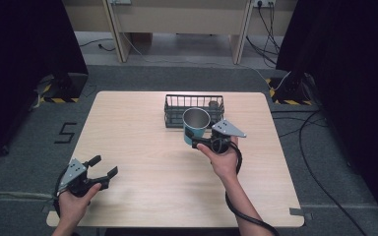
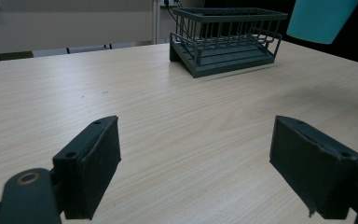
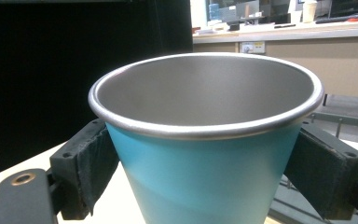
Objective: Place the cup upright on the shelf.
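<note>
The right hand-held gripper [image 1: 198, 139] squeezes the blue cup [image 1: 196, 125] and holds it up just in front of the wire basket [image 1: 193, 104]. The left hand-held gripper [image 1: 103, 167] is wide apart, far from the basket, near the tabletop [image 1: 142, 142] edge.

High view: looks from above the near edge, forward and down on the whole table [image 1: 142, 162].
Left gripper view: sits low over the tabletop, facing the wire basket [image 2: 226, 39] well ahead.
Right gripper view: very close behind the blue cup [image 3: 205, 154].
Shared: basket and cup appear in all three.
</note>
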Tool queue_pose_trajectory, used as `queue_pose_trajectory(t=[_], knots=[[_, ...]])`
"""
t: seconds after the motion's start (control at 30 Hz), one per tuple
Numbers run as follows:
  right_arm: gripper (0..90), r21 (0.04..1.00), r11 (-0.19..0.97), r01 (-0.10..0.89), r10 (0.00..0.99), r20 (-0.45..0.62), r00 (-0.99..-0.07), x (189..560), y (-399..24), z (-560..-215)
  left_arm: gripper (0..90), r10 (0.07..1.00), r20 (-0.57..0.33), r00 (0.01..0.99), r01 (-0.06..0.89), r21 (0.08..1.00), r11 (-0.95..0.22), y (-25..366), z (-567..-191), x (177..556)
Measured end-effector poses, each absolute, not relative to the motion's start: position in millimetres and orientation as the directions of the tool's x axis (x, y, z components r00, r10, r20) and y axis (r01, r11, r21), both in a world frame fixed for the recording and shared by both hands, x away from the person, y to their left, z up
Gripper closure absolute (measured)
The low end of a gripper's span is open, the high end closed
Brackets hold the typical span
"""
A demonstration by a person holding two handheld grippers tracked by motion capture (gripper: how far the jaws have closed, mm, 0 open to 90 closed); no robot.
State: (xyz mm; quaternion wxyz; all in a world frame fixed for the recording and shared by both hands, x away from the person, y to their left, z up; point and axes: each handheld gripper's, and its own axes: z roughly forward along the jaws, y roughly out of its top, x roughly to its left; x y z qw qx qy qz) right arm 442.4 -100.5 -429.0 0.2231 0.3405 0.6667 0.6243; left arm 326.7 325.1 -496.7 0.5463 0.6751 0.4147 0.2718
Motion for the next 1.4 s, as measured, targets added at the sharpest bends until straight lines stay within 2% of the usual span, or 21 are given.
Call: queue_pose_trajectory(t=[1.4], knots=[[15.5,0.983,-0.052,0.176,0.798,0.147,-0.585,500.6,-104.9,-404.0,15.6,0.856,-0.096,0.509,0.265,0.963,-0.050,325.6,-497.1,327.1]])
